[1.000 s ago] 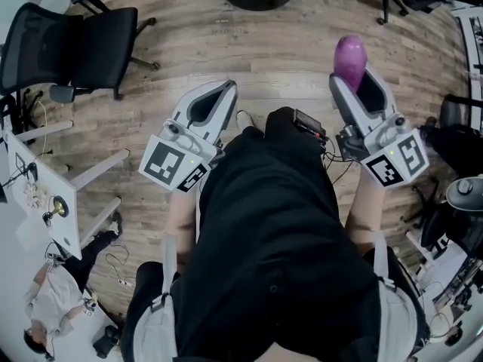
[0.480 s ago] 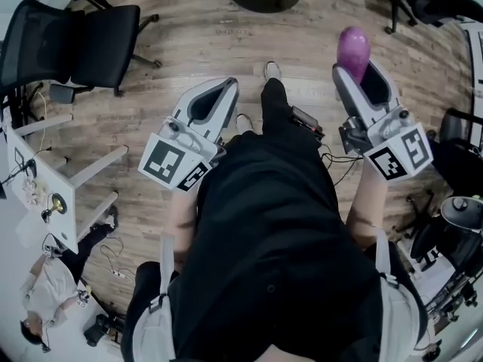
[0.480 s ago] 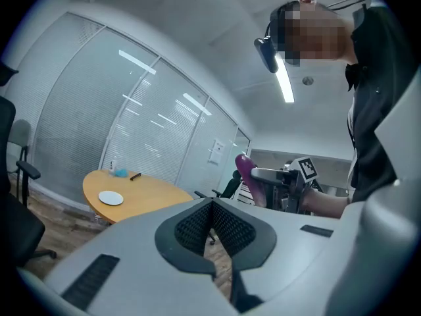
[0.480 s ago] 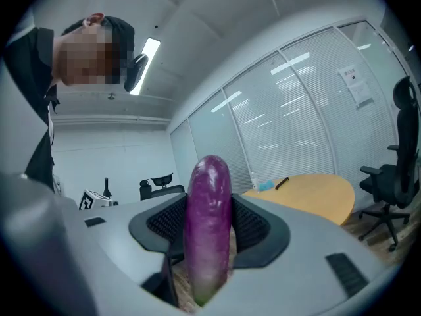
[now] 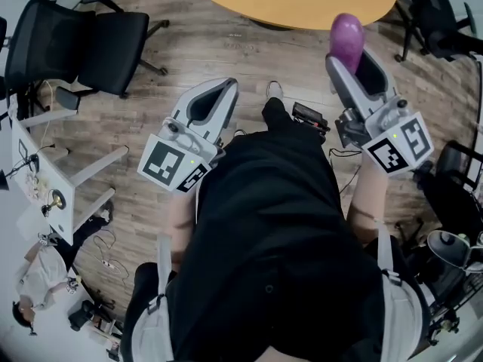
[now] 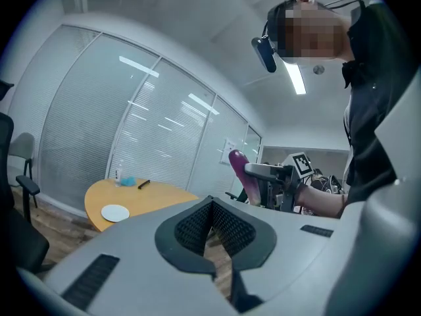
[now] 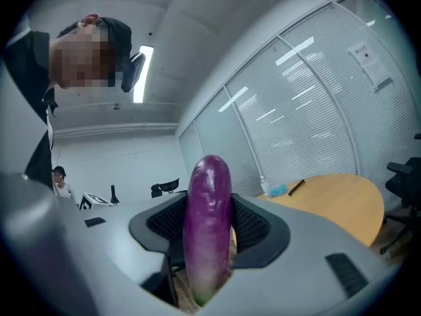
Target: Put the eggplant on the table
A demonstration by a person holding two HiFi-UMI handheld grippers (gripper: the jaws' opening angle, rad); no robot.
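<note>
Change: The bench point(image 5: 302, 2) fills far more of the head view than a second ago, when only a sliver of it showed at the top. The person is walking up to it, both arms out in front.
Eggplant: The eggplant point(image 5: 346, 40) is purple and stands upright in the right gripper, well above the wooden floor. Its tip now overlaps the bench's near edge in the head view. It is not on the bench yet.
Right gripper: The right gripper point(image 5: 349, 56) is clamped on the eggplant's lower end, pads pressing it from both sides. The hold looks the same as a second ago.
Left gripper: The left gripper point(image 5: 225, 89) has its jaws together with nothing between them, and is carried alongside.
Meaning for the task: I'd say the carry is nearly over. What remains is reaching over the bench, lowering and letting go.
Containers: A white plate point(image 6: 115, 212) lies on the bench and looks empty. A blue item point(image 6: 127, 181) and a dark pen point(image 6: 144, 184) lie further back on the bare top, inside nothing.
</note>
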